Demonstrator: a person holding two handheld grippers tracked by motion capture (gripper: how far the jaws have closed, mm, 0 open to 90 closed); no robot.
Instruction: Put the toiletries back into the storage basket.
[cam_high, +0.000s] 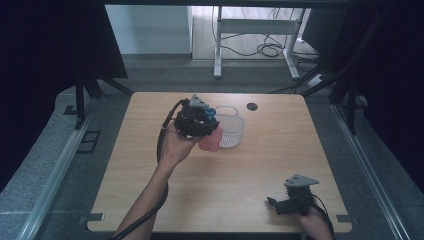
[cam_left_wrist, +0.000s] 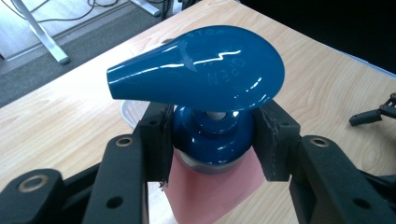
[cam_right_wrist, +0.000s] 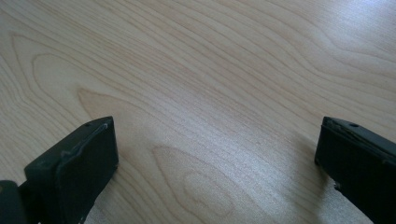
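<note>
A pink bottle (cam_left_wrist: 212, 191) with a glossy blue pump head (cam_left_wrist: 201, 74) is held off the wooden table (cam_high: 220, 195). My left gripper (cam_left_wrist: 212, 137) is shut on the blue collar just under the pump head. In the high view the left gripper (cam_high: 196, 120) holds the pink bottle (cam_high: 211, 140) above the table's middle, right beside a white mesh basket (cam_high: 231, 131). My right gripper (cam_high: 282, 204) rests low near the front right edge, and in the right gripper view its jaws stand wide apart over bare wood, right gripper (cam_right_wrist: 217, 149) open.
A round cable hole (cam_high: 252, 106) sits in the table's far edge behind the basket. Black curtains flank both sides. A white desk frame (cam_high: 257, 40) and cables stand on the floor beyond the table.
</note>
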